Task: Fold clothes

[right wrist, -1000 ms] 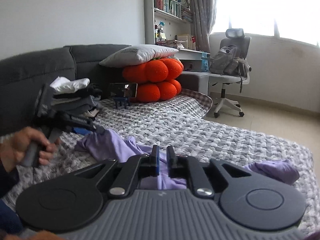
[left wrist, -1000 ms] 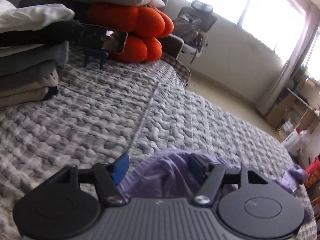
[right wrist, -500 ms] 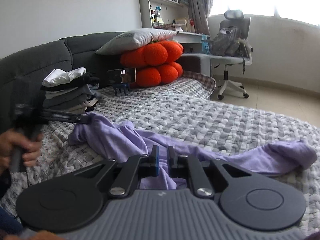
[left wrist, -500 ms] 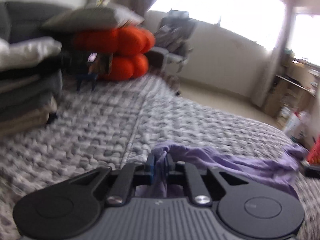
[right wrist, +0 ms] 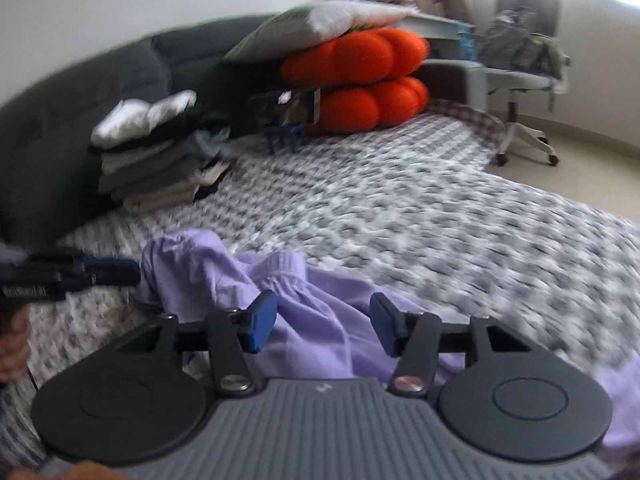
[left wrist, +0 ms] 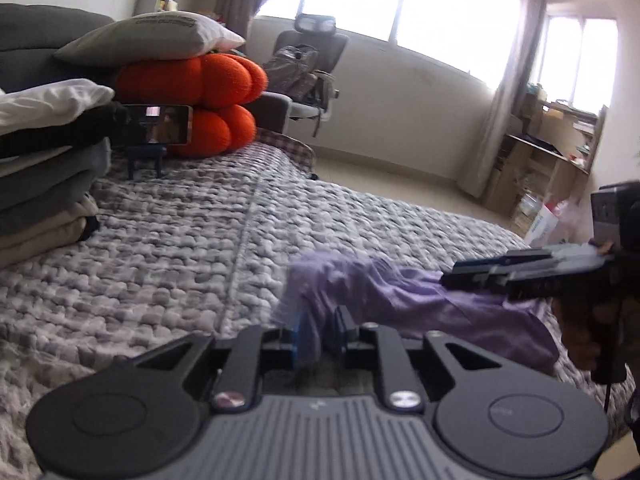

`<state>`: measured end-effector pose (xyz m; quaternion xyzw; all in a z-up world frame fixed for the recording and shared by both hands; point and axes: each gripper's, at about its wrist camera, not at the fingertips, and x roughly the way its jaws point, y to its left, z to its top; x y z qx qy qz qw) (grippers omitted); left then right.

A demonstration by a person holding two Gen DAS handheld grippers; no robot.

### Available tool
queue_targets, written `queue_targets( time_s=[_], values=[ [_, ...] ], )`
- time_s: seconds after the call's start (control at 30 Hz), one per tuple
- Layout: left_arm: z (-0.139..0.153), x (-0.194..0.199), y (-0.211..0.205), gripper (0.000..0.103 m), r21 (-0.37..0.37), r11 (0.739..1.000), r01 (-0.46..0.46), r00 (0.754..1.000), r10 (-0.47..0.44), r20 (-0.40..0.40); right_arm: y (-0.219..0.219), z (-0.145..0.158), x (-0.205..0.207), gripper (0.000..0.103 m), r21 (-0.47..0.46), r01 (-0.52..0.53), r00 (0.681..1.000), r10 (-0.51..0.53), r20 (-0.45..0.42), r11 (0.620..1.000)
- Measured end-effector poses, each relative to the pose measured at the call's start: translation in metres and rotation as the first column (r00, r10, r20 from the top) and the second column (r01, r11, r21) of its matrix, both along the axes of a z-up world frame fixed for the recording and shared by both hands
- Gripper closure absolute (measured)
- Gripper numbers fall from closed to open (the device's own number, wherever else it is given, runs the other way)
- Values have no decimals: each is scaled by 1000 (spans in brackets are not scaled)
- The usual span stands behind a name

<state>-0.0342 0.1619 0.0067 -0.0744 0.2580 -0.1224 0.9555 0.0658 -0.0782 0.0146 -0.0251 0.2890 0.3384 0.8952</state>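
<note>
A lilac garment [left wrist: 420,300] [right wrist: 320,312] lies crumpled on the grey knitted bedspread [left wrist: 180,248] [right wrist: 440,208]. My left gripper [left wrist: 320,326] is at the garment's bunched end; its jaws are opening, and a fold of the blurred cloth runs loosely between them. From the right wrist view the left gripper [right wrist: 134,272] has its tips at the cloth's raised edge. My right gripper [right wrist: 322,326] hovers low over the garment's middle, its jaws opening wide with cloth below and between them, pads clear of it. A hand [left wrist: 580,332] holds the right gripper [left wrist: 460,276].
A stack of folded clothes [left wrist: 40,184] [right wrist: 152,168] sits at the back left by the dark sofa. Behind it are orange cushions [left wrist: 208,104] under a pillow, and a phone on a stand [left wrist: 156,124]. An office chair [right wrist: 520,60] stands past the bed's edge.
The left jaws closed on the lilac cloth, then parted a little. The right jaws went from shut on the cloth to wide apart, letting it go, as the right gripper swung low across the bed.
</note>
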Motion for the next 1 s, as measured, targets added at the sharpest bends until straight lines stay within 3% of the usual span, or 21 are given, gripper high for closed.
queue_targets(
  time_s=[0.03,0.07,0.1,0.13,0.17,0.3,0.4,0.53,0.7,0.83,0.9,1.0],
  values=[
    [1,1,2,60,-14,1000,-15,1000,15,-1,7,-3,2,47,-24,-16,1000,16,-3,1000],
    [1,2,3,53,-17,1000,-21,1000,21,-2,14,-6,4,53,-48,-31,999,31,-6,998],
    [0,3,3,53,-11,1000,-19,1000,19,-3,21,-9,4,61,-81,-49,999,50,3,996],
    [0,4,3,53,-5,1000,-17,1000,17,-3,29,-12,4,86,-115,-67,998,69,13,991],
    [-1,6,2,53,1,1000,-16,1000,16,-4,36,-13,0,100,-159,-70,996,78,44,985],
    [-4,8,1,53,12,1000,-16,1000,16,-13,49,-10,-20,101,-269,-31,978,85,192,963],
    [-1,6,6,51,-3,1000,-24,1000,24,-6,38,8,-37,102,-208,16,959,43,279,978],
    [5,3,7,47,14,1000,-15,1000,15,21,24,26,-63,102,-145,-17,939,65,337,989],
    [5,3,10,45,-2,999,-34,999,34,-2,14,31,-92,101,-62,-256,934,263,242,965],
    [2,6,17,45,-8,997,-79,996,79,-36,17,24,-110,101,-44,-445,881,446,156,895],
    [0,6,22,45,-7,995,-96,994,95,-46,20,17,-117,101,-85,-480,862,487,141,873],
    [-1,5,28,45,-24,993,-114,992,113,-63,22,9,-114,97,-104,-474,867,484,118,874]
  ],
)
